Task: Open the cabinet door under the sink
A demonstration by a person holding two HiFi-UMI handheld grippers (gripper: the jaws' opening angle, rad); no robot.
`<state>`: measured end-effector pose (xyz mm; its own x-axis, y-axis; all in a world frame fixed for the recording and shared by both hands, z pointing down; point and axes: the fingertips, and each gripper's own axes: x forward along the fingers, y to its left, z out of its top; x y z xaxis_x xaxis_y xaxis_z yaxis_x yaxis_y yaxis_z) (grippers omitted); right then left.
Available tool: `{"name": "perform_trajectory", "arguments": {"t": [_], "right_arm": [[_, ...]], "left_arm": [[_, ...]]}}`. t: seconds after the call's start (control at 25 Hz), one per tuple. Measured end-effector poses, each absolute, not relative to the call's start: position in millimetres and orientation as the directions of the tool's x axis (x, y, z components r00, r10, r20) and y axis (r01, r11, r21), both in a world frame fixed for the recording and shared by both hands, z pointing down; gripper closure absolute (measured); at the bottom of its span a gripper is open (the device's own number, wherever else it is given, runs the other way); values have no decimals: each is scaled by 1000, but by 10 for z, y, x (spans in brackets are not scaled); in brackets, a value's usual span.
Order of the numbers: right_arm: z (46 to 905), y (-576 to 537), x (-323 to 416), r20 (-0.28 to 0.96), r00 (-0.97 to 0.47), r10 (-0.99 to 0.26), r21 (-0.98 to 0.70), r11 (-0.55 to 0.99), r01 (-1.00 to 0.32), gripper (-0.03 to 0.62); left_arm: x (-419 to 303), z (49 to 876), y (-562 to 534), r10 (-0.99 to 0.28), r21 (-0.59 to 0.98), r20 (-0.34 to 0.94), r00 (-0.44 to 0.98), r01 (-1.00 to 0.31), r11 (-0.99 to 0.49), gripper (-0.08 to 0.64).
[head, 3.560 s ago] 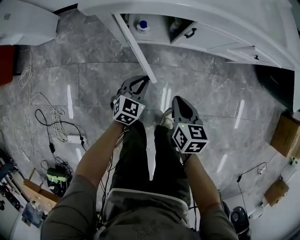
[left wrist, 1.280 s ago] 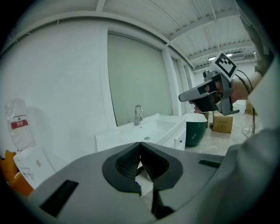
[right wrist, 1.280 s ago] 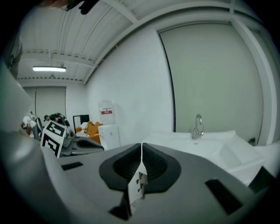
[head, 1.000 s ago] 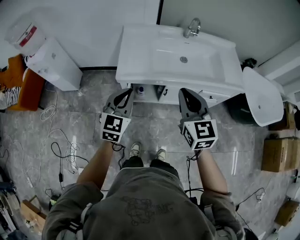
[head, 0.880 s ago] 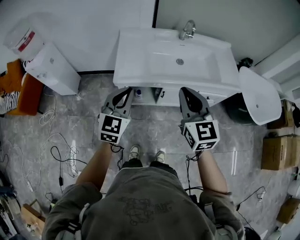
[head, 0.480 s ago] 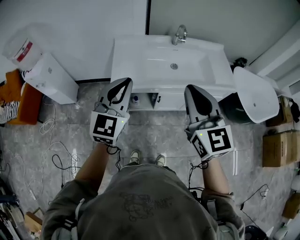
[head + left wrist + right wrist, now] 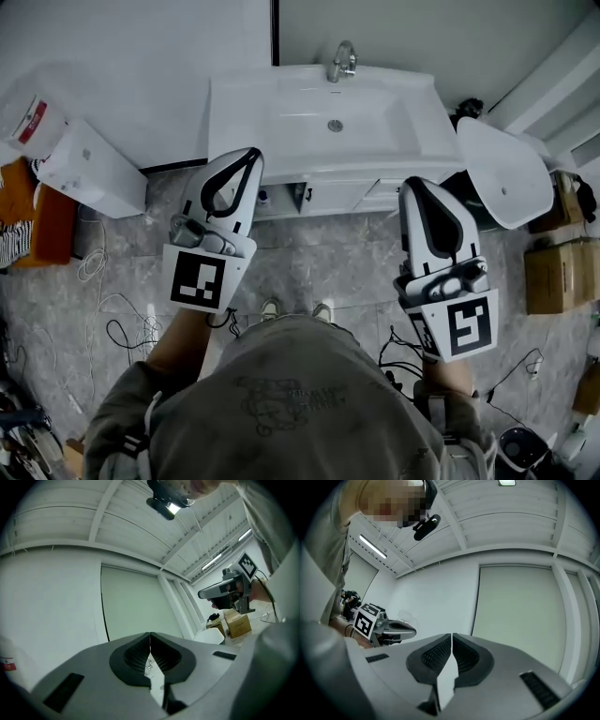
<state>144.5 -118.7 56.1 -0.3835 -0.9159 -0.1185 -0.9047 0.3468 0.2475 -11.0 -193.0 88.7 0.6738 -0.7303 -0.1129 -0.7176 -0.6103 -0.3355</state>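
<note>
- Left gripper [image 7: 150, 638]: ribbed pads pressed flat together, nothing between them, aimed at the wall behind the sink [image 7: 281, 122].
- Right gripper [image 7: 452, 638]: same story, jaws closed on empty air, held up in front of the sink.
- Tucked under the sink's front edge is the cabinet door [image 7: 336, 197], with a dark handle [image 7: 307, 194] near the middle; it looks ajar, but the steep view won't confirm it.
- My read: a light, stiff, hinged panel. Take that handle and swing it outward.
</note>
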Motion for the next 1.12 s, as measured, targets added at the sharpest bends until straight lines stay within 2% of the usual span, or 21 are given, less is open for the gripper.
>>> {"name": "perform_trajectory", "arguments": {"t": [0.32, 0.64, 1.12], "right_arm": [[454, -1036, 1667, -195, -290, -937, 245, 240, -939, 563], [876, -1018, 1804, -123, -272, -954, 184, 247, -951, 563], [937, -979, 1782, -117, -279, -953, 171, 258, -951, 563]], "left_arm": [[-15, 995, -1840, -717, -354, -91, 691, -696, -625, 541], [37, 1150, -1771, -715, -362, -57, 697, -682, -636, 541], [43, 1199, -1728, -718, -352, -41, 695, -682, -641, 541]]}}
